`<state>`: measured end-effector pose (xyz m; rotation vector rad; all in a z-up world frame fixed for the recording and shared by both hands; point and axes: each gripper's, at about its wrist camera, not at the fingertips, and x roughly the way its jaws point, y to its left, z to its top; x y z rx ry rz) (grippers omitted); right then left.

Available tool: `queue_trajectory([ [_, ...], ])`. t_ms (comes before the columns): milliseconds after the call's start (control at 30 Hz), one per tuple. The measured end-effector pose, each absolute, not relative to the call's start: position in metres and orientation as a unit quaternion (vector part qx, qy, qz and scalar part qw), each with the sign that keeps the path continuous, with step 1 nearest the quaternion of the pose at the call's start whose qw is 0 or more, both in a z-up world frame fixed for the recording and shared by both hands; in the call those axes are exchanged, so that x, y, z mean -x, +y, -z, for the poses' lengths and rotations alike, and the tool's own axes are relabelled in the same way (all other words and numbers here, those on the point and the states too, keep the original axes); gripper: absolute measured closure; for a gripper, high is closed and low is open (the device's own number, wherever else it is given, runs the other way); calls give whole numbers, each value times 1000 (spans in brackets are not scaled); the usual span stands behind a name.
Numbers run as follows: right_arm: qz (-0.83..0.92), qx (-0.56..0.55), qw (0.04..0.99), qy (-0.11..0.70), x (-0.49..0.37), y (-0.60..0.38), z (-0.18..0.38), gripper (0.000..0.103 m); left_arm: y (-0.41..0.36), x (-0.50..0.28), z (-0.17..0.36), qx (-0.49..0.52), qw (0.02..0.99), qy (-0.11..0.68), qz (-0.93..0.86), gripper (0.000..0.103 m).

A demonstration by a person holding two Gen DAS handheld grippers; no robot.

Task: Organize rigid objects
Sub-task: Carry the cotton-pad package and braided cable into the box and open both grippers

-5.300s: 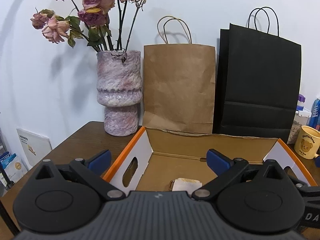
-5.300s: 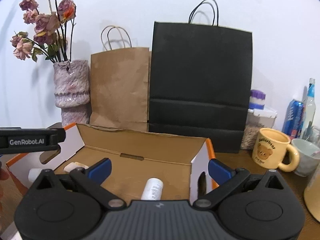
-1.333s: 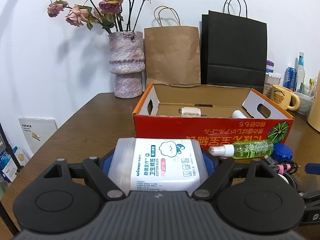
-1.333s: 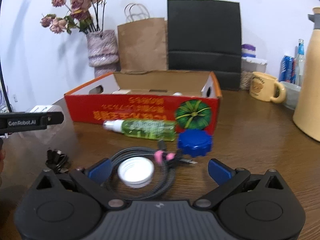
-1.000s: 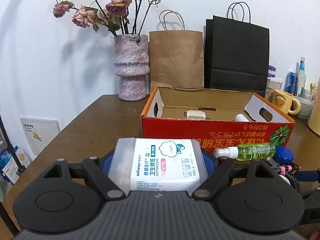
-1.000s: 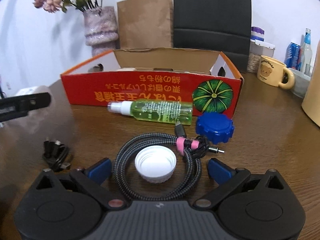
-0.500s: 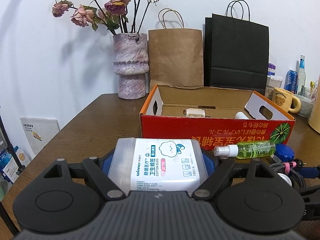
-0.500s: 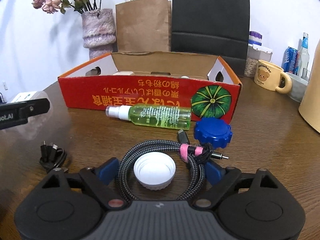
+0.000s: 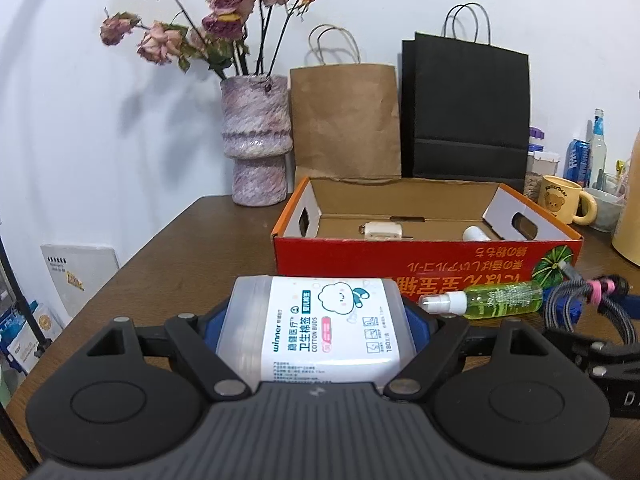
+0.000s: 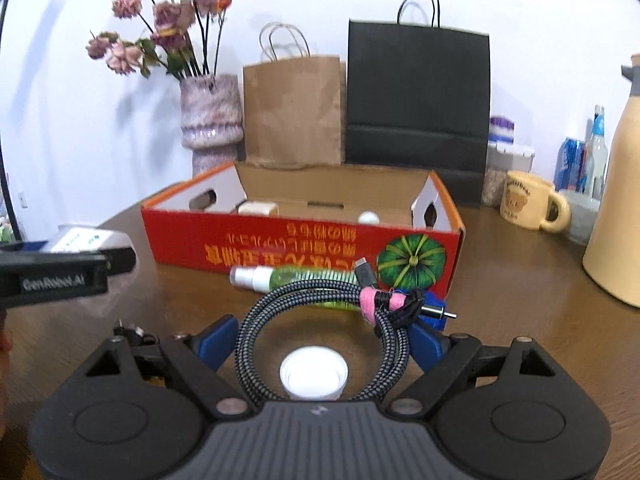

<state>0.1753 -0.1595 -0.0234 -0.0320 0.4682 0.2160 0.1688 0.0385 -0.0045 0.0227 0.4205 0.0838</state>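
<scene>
My left gripper (image 9: 316,320) is shut on a clear cotton-bud box (image 9: 320,328) with a white label, held in front of the red cardboard box (image 9: 424,256). My right gripper (image 10: 322,336) is shut on a coiled braided cable (image 10: 320,328) with a pink tie and holds it above the table. A white cap (image 10: 314,376) lies on the table under the coil. A green spray bottle (image 10: 288,276) and a blue cap (image 10: 434,312) lie in front of the red box (image 10: 300,248). A white charger (image 9: 380,232) and a white bottle (image 9: 476,234) lie inside the box.
A vase of dried roses (image 9: 256,140), a brown paper bag (image 9: 344,120) and a black paper bag (image 9: 464,112) stand behind the box. A yellow mug (image 10: 528,202), cans, bottles and a cream flask (image 10: 616,200) stand at the right. A small black cable (image 10: 128,334) lies at the left.
My right gripper has shut on the braided cable and lifted it off the table, leaving the white cap below. My left gripper still holds the cotton-bud box.
</scene>
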Motion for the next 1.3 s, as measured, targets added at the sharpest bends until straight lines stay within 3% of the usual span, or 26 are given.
queue_trajectory([
  [800, -106, 26, 982, 154, -203, -168, -28, 15, 8, -194, -50, 22, 987, 146, -56, 20],
  [1300, -107, 23, 982, 151, -248, -165, -32, 15, 0, -237, -60, 50, 987, 129, -78, 20],
])
